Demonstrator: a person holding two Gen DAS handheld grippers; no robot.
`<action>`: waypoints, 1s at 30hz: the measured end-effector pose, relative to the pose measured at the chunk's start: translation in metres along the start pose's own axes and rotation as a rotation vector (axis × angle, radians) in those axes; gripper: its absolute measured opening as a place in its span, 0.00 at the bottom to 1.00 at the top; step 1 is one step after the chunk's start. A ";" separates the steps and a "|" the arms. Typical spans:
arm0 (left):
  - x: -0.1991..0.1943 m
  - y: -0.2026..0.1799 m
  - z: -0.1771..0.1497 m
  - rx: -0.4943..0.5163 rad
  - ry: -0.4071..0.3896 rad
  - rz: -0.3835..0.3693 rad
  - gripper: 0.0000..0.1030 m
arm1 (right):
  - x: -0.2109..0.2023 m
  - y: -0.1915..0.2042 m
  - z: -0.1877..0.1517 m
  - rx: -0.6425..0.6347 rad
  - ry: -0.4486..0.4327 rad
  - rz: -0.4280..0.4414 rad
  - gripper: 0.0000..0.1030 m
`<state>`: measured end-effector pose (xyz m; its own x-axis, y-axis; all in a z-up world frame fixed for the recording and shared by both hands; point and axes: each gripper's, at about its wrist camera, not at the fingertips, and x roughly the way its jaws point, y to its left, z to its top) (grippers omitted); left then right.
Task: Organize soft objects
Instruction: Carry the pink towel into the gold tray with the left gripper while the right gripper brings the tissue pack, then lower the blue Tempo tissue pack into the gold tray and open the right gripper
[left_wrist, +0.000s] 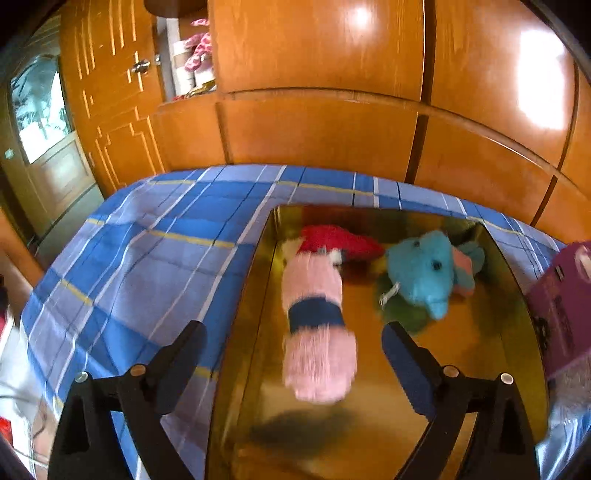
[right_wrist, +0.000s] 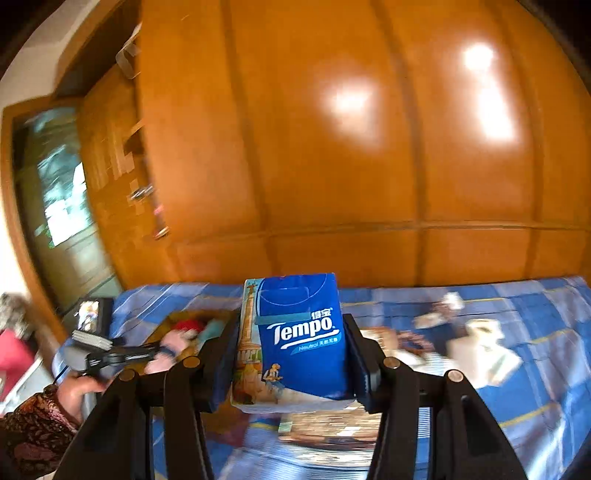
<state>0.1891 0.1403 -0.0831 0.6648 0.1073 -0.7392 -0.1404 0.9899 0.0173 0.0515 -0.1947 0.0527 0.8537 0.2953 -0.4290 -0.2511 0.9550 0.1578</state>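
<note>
A pink fluffy plush toy (left_wrist: 317, 332) with a navy band hangs blurred between the wide-spread fingers of my left gripper (left_wrist: 293, 326). The pads stand clear of it on both sides. It is over a shiny gold box (left_wrist: 258, 266) on the bed. Inside the box lie a red plush (left_wrist: 343, 240) and a light-blue plush (left_wrist: 424, 273) on something green (left_wrist: 402, 314). My right gripper (right_wrist: 291, 325) is shut on a blue Tempo tissue pack (right_wrist: 299, 332), held above the bed. In the right wrist view the left gripper (right_wrist: 157, 350) and the hand (right_wrist: 77, 391) holding it show at the lower left.
The bed wears a blue plaid sheet (left_wrist: 147, 258) and runs along a wooden wardrobe (left_wrist: 332, 129). A purple box (left_wrist: 561, 302) stands right of the gold box. Several white packs (right_wrist: 484, 347) and other blurred items (right_wrist: 332, 424) lie on the sheet. A door (left_wrist: 110, 110) is at the left.
</note>
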 end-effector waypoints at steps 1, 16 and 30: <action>-0.005 0.001 -0.006 -0.007 0.001 -0.005 0.93 | 0.012 0.014 -0.002 -0.018 0.034 0.033 0.51; -0.036 0.036 -0.051 -0.082 -0.014 0.049 0.93 | 0.199 0.122 -0.049 -0.069 0.498 0.240 0.51; -0.032 0.063 -0.060 -0.180 0.013 0.033 0.93 | 0.294 0.138 -0.046 0.052 0.584 0.195 0.51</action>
<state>0.1147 0.1935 -0.0983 0.6479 0.1373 -0.7492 -0.2924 0.9531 -0.0782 0.2467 0.0254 -0.0929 0.3998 0.4443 -0.8017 -0.3425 0.8837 0.3190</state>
